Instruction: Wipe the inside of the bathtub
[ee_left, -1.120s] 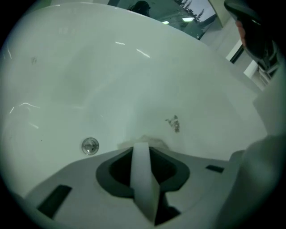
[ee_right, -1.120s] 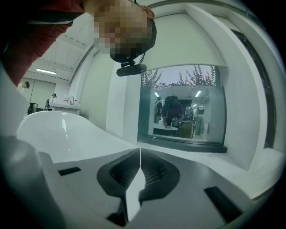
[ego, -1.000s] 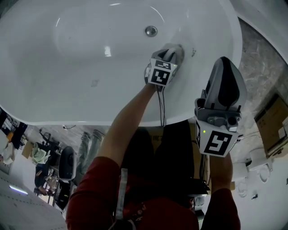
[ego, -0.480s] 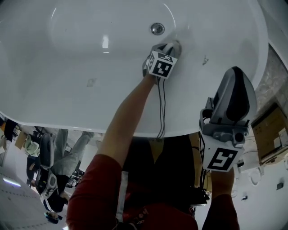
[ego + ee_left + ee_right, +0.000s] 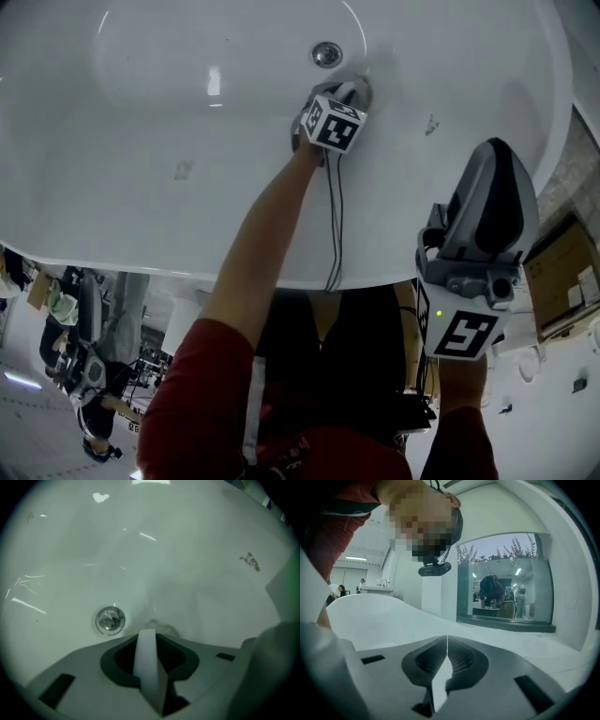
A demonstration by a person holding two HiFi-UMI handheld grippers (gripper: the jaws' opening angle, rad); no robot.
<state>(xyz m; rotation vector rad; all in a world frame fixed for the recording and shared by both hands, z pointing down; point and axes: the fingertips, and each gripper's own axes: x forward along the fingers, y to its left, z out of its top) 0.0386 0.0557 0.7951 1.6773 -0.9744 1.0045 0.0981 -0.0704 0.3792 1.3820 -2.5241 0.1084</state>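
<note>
The white bathtub point(image 5: 141, 216) fills the upper head view, its chrome drain point(image 5: 326, 53) at the bottom. My left gripper point(image 5: 354, 90) reaches down inside the tub, just beside the drain point(image 5: 110, 619). In the left gripper view its jaws point(image 5: 150, 634) are shut on a white wipe point(image 5: 146, 660), whose crumpled end presses on the tub floor. A dark smudge point(image 5: 251, 562) marks the tub wall to the right, also seen from above point(image 5: 431, 125). My right gripper point(image 5: 495, 155) hovers over the tub's right rim, shut and empty point(image 5: 446, 641), pointing up and away from the tub.
A faint second mark point(image 5: 183, 169) lies on the tub's left slope. A grey stone floor point(image 5: 586, 159) and a cardboard box point(image 5: 562, 272) lie right of the tub. The left gripper's cable point(image 5: 336, 225) hangs over the near rim. A window point(image 5: 506, 578) with people behind it shows in the right gripper view.
My left gripper has slid farther along the tub floor toward the drain, still holding the wipe. The right gripper has stayed over the right rim.
</note>
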